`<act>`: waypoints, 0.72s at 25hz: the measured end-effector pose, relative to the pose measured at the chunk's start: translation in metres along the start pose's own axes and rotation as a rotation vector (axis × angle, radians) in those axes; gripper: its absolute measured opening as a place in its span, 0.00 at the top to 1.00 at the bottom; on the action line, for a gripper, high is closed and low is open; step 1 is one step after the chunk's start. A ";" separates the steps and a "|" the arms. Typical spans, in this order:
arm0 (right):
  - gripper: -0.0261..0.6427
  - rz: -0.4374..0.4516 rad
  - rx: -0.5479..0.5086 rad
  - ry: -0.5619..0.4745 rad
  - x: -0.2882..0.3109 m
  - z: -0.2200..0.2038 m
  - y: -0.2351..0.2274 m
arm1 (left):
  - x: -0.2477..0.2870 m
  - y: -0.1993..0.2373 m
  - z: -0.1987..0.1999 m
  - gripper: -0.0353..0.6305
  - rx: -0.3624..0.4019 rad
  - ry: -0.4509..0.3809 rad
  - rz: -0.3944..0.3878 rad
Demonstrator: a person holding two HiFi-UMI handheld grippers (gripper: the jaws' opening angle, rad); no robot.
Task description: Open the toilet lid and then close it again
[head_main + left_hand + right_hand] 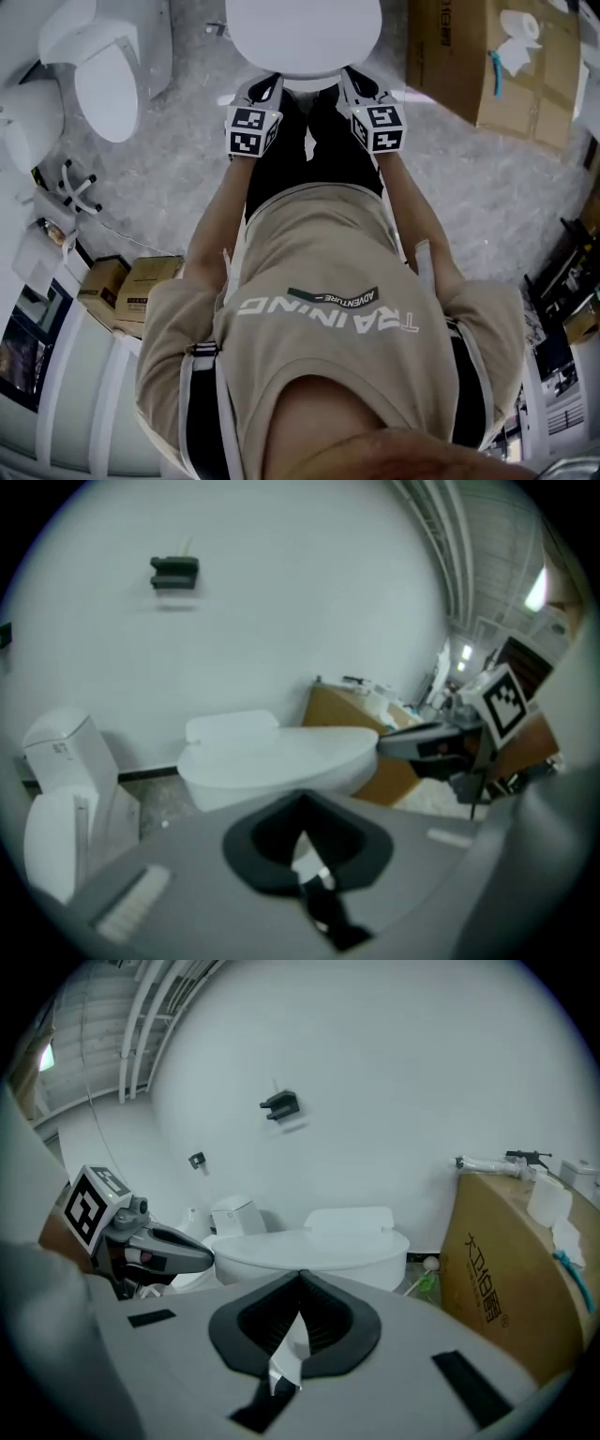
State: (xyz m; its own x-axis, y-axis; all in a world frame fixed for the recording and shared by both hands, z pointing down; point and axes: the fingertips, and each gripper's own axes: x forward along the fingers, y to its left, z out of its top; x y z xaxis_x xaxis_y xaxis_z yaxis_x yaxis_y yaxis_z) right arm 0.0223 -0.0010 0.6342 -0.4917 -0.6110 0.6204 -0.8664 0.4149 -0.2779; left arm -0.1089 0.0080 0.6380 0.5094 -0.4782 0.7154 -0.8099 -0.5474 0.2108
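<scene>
- White oval toilet lid (303, 33), smooth and glossy, shut, lying flat and level over the bowl (373, 1271).
- Far centre of the scene, rounded front end near, hinged end far.

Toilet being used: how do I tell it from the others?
Find the cardboard box by the white wall. The closed toilet stands beside it, directly before the left gripper and right gripper. The other toilets stand away at the left.

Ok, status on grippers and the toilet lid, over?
Left gripper and right gripper both shut, empty, at front edge of toilet lid. Lid down, closed. Nothing across it; cardboard box off to the right.
</scene>
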 end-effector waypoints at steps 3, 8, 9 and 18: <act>0.94 0.005 -0.003 -0.014 0.000 0.023 0.000 | -0.006 0.006 0.021 0.94 0.012 -0.021 0.004; 0.94 0.001 -0.026 -0.042 -0.002 0.065 -0.001 | -0.017 0.015 0.061 0.94 0.022 -0.066 0.023; 0.94 0.000 -0.032 -0.046 -0.001 0.075 -0.002 | -0.018 0.018 0.070 0.94 0.025 -0.073 0.025; 0.94 0.030 -0.114 -0.041 0.010 0.145 -0.012 | -0.021 0.041 0.138 0.94 0.069 -0.102 0.062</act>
State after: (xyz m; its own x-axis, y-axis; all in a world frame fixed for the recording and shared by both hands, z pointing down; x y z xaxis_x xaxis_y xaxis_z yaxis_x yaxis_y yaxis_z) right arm 0.0153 -0.1101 0.5375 -0.5227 -0.6234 0.5816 -0.8366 0.5062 -0.2094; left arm -0.1131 -0.0994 0.5397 0.4888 -0.5778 0.6536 -0.8205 -0.5590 0.1195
